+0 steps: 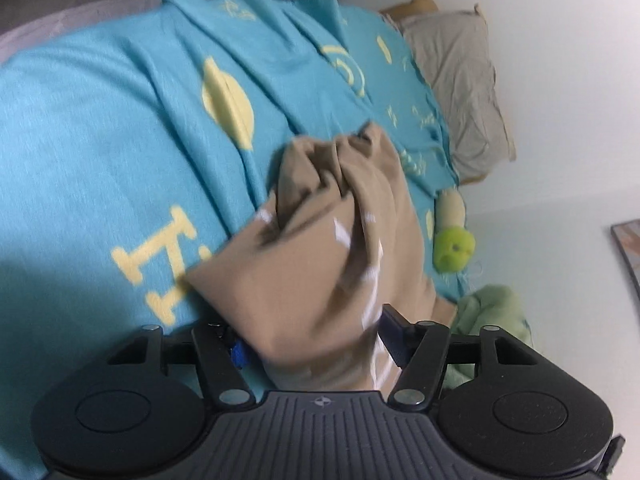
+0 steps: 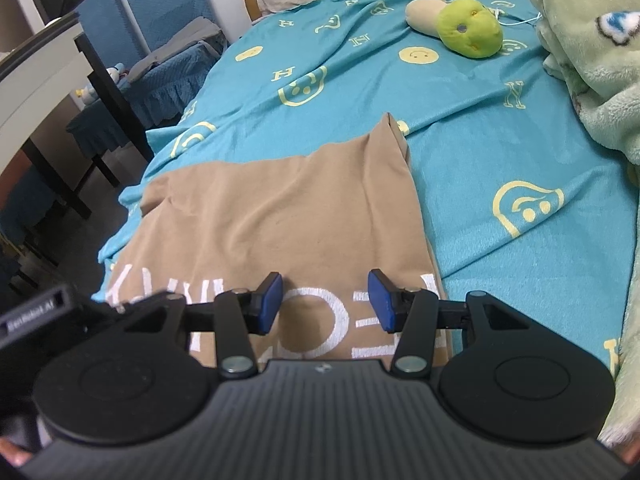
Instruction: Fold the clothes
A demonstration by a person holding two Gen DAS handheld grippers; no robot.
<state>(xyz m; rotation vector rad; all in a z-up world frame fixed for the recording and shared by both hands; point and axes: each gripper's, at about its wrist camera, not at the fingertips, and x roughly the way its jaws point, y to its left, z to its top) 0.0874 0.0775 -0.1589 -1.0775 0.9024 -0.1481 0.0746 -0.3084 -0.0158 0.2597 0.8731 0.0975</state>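
Blue bedspread (image 2: 500, 152) lies bare beyond the tan shirt (image 2: 280, 208); left hand-held gripper (image 1: 312, 340) grasps it, right hand-held gripper (image 2: 324, 300) released.

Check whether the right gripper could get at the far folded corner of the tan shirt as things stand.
Probably yes. The right gripper hovers open over the tan shirt, and bare fabric runs ahead to that far corner; the green plush toy lies well beyond.

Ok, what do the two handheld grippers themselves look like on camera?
Both match: a black ribbed body, two round black discs, black linkage arms with silver pivot bolts, and blue finger pads. The right gripper shows both pads; the left gripper has them mostly hidden. No cables or sleeves are visible.
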